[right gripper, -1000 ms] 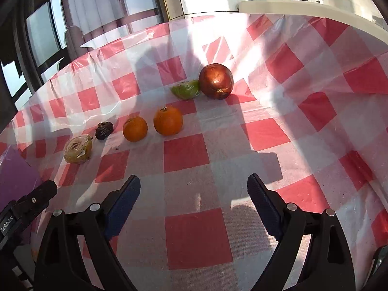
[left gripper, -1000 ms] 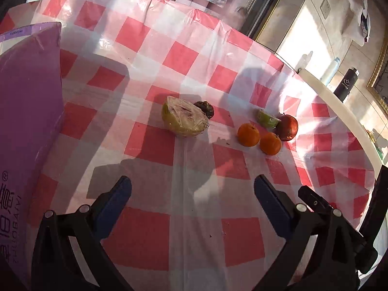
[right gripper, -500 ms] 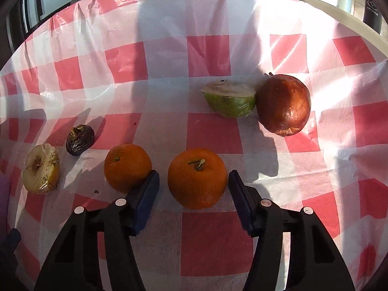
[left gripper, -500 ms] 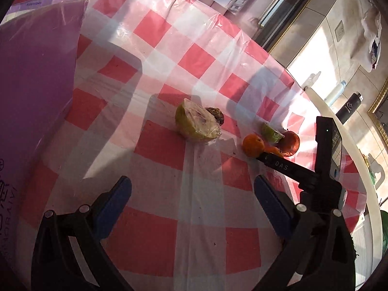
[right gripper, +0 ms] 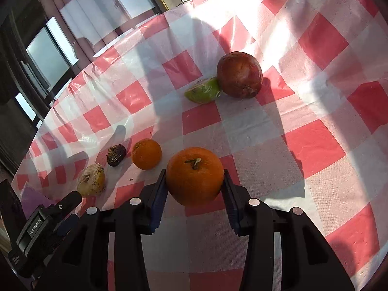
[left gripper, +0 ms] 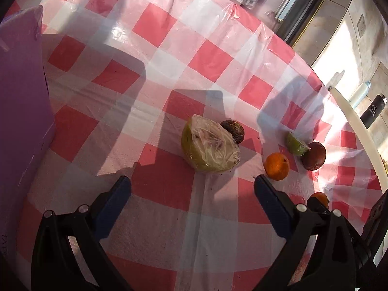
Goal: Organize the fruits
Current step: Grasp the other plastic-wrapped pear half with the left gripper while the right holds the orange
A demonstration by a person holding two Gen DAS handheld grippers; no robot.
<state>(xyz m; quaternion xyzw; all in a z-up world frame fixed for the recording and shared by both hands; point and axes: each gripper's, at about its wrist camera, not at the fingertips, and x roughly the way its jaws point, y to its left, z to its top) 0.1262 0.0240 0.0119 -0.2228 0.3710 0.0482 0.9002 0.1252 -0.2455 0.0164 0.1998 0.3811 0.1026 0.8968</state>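
**Right fingers close on the first orange**

A second ago our right gripper (right gripper: 194, 180) hung back from the fruit row with its fingers wide; half a second ago they straddled the larger orange (right gripper: 194, 175) with a gap on each side. Now both pads press its flanks, and the shadow under it suggests we have it just clear of the cloth, though we cannot be sure. We judge the pick-up made, so the sorting can start: the next need is a place to put it, probably the purple box (left gripper: 21, 111) at the left edge of the bench (left gripper: 155, 77).

The held orange is round, bright and dimpled, its green stem stub facing up. It sits near the middle of the bench, on our side of the other fruit.

Our left gripper (left gripper: 192, 189) has drawn closer to the wrapped green fruit half (left gripper: 209, 146). Its fingers stand wide and hold nothing, short of that fruit.

Still on the bench:
- the smaller orange (right gripper: 146, 154), just left of the held one
- a dark wrinkled fruit (right gripper: 116, 155), touching or nearly touching the wrapped half
- a green wedge (right gripper: 203, 93) against a dark red fruit (right gripper: 239, 74), towards the far edge
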